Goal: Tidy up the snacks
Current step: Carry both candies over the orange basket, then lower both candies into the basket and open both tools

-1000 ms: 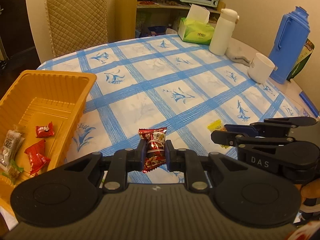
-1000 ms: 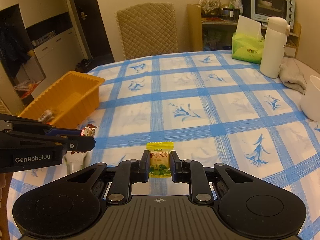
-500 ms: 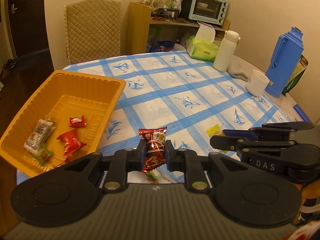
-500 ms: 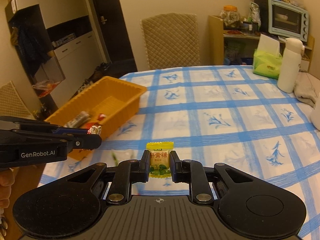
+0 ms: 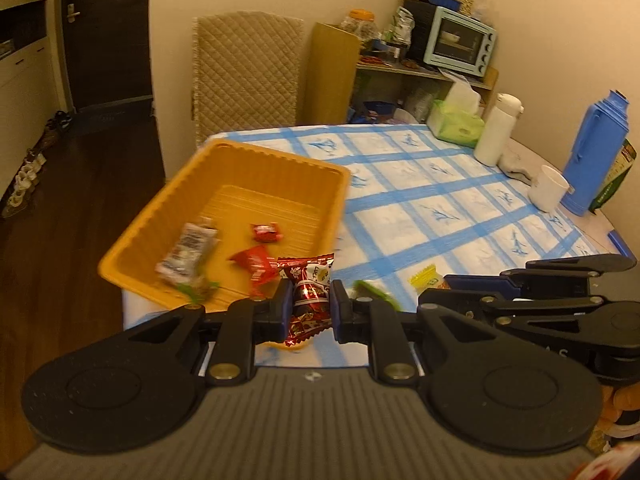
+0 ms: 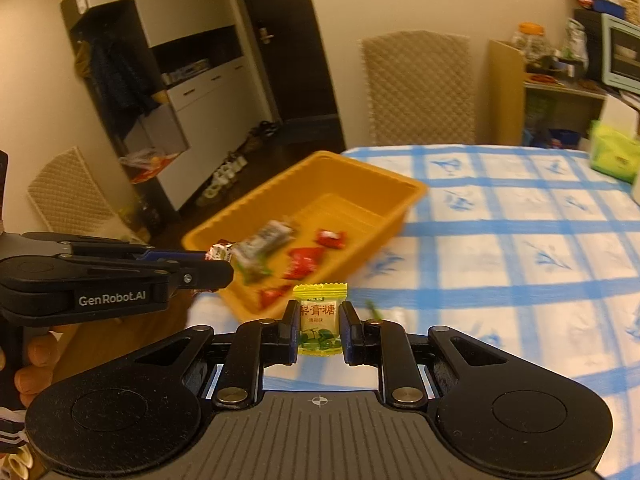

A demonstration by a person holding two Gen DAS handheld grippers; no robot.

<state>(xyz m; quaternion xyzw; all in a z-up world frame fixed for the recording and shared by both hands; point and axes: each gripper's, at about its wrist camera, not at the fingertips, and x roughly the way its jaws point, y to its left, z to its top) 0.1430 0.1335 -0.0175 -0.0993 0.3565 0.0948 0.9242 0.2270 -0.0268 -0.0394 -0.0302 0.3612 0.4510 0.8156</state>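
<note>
We note a white bottle [image 5: 497, 130], white mug [image 5: 549, 188] and blue thermos [image 5: 593, 152] at the far right of the checked surface [image 5: 420, 216], well apart from the orange tray [image 5: 224, 184], which holds several wrapped snacks. The side of the left tool [image 5: 310, 307] reads "GenRobot.AI". It clamps a red candy [image 5: 307, 296] at the tray's near edge. The right tool [image 6: 319, 328] clamps a yellow candy [image 6: 319, 318] with Chinese print, just right of the tray.

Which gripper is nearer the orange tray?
Left. The left gripper, shut on a red candy, sits at the orange tray's near corner. The right gripper, holding a yellow candy, is farther along the table.
</note>
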